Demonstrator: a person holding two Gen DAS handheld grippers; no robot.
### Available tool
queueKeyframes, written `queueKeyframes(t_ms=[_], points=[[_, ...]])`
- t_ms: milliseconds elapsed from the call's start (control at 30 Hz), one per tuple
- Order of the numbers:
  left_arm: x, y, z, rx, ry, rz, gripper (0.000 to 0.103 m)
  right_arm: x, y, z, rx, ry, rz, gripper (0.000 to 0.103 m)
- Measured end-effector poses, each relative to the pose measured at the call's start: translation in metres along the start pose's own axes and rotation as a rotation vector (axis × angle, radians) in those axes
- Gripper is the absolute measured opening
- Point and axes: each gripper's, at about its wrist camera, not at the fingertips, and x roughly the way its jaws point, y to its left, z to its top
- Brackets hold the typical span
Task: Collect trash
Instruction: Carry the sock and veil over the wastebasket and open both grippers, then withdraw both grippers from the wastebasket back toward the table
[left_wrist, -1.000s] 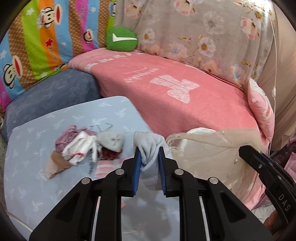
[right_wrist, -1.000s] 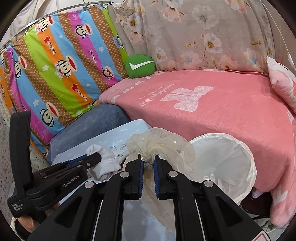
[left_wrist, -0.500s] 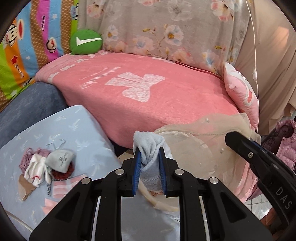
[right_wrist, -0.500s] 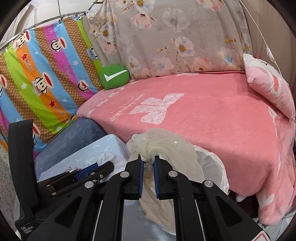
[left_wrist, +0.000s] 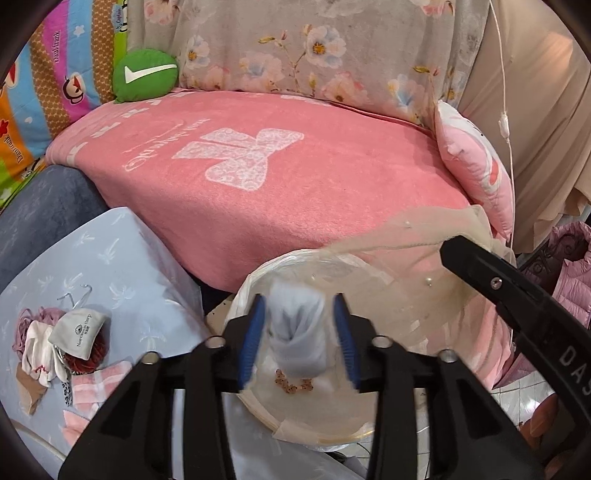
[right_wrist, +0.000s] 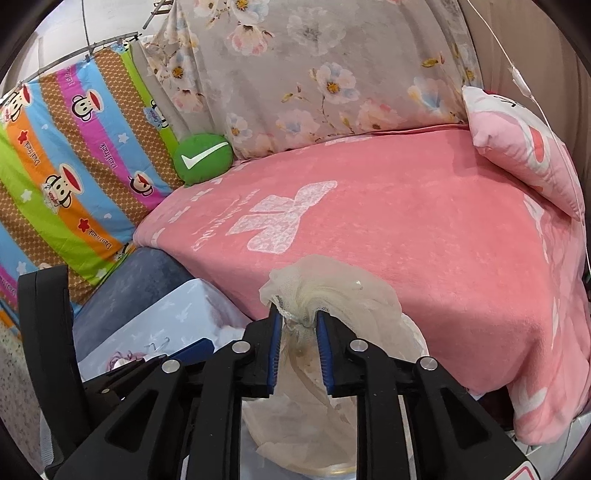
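a: what fills the far part of the scene?
b: a sofa under a pink blanket (left_wrist: 280, 184), with a floral sheet (left_wrist: 314, 55) behind it, a striped monkey-print cloth (right_wrist: 66, 177) far left, a round green cushion (left_wrist: 146, 75) in the corner and a pink pillow (left_wrist: 476, 166) at the right end.

a: and nearer?
b: a pale blue table (left_wrist: 110, 273) at the near left, with a small heap of leftover bits (left_wrist: 59, 343) on it: a grey pouch, white and purple cloth, something red. just right of the table stands a bin lined with a white bag (left_wrist: 332, 354), close against the sofa's front edge.

a: where is the left gripper (left_wrist: 298, 338)?
b: angled down over the bin's mouth. its jaws are opening; the blue pads stand clear on both sides of a grey-white sock (left_wrist: 297, 328), which is blurred between them, above the bin, gripped by neither pad.

a: and the right gripper (right_wrist: 298, 350)?
b: tilted down over the same bin, just right of the left one. its jaws are opening too, around a bunch of cream mesh fabric (right_wrist: 332, 291). the gathered neck of the mesh sits between the pads; whether they press on it i cannot tell. the rest drapes toward the bin.
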Motion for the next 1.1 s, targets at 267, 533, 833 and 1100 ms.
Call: queueKeyframes(t_ms=[267, 533, 833, 1100], points=[[-0.006, 0.011, -0.002, -0.037, -0.015, 0.024, 0.056, 0.000, 0.002, -0.005, -0.007, 0.010, 0.004, 0.043], [-0.020, 0.031, -0.013, -0.083, -0.026, 0.055, 0.056, -0.009, 0.015, -0.016, -0.020, 0.020, 0.030, 0.044], [-0.041, 0.057, -0.030, -0.128, -0.037, 0.101, 0.065, -0.012, 0.046, -0.026, -0.090, 0.040, 0.046, 0.050], [-0.055, 0.081, -0.041, -0.178, -0.051, 0.133, 0.065, 0.023, 0.038, -0.024, -0.107, 0.104, -0.011, 0.050]])
